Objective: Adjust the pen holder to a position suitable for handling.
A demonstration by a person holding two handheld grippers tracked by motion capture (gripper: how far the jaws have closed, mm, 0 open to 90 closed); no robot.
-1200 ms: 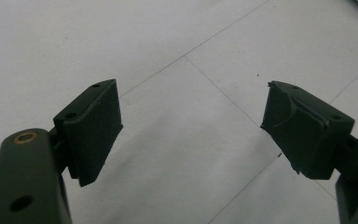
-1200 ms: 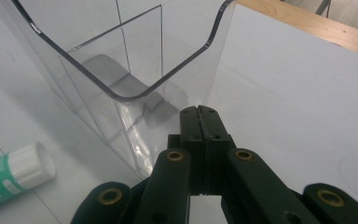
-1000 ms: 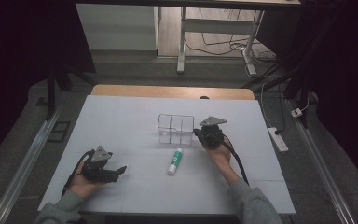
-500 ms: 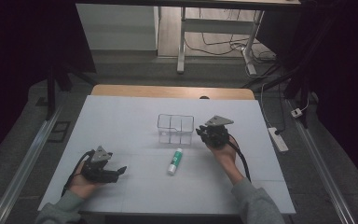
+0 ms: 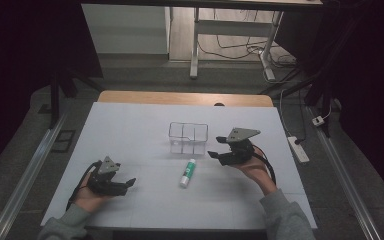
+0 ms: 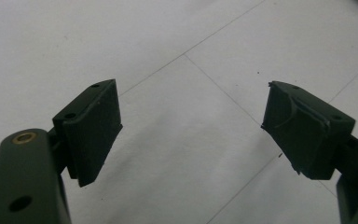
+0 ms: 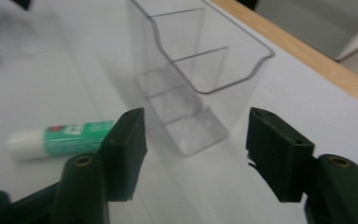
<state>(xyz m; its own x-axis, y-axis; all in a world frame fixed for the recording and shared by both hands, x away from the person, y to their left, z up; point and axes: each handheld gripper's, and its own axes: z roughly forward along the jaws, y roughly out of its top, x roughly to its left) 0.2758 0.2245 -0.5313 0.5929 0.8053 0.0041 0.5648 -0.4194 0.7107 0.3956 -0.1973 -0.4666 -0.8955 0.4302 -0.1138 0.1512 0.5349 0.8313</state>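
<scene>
Here, right tool [image 5: 219, 152] near the table's [image 5: 130, 120] right edge, jaws just opened wide, nothing between them; clear divided box [image 5: 188, 138] just beyond, mid-table toward the far edge. Glue stick [image 5: 187, 172] flat on the table between box and near edge, apart from both tools. Left tool [image 5: 122, 186] near the near-left corner, jaws spread, empty. Likely risks: round stick rolling away under an off-centre pinch; light box tipping or sliding if clipped by a jaw. Green label with a red mark on the stick; lettering too blurred to read.
</scene>
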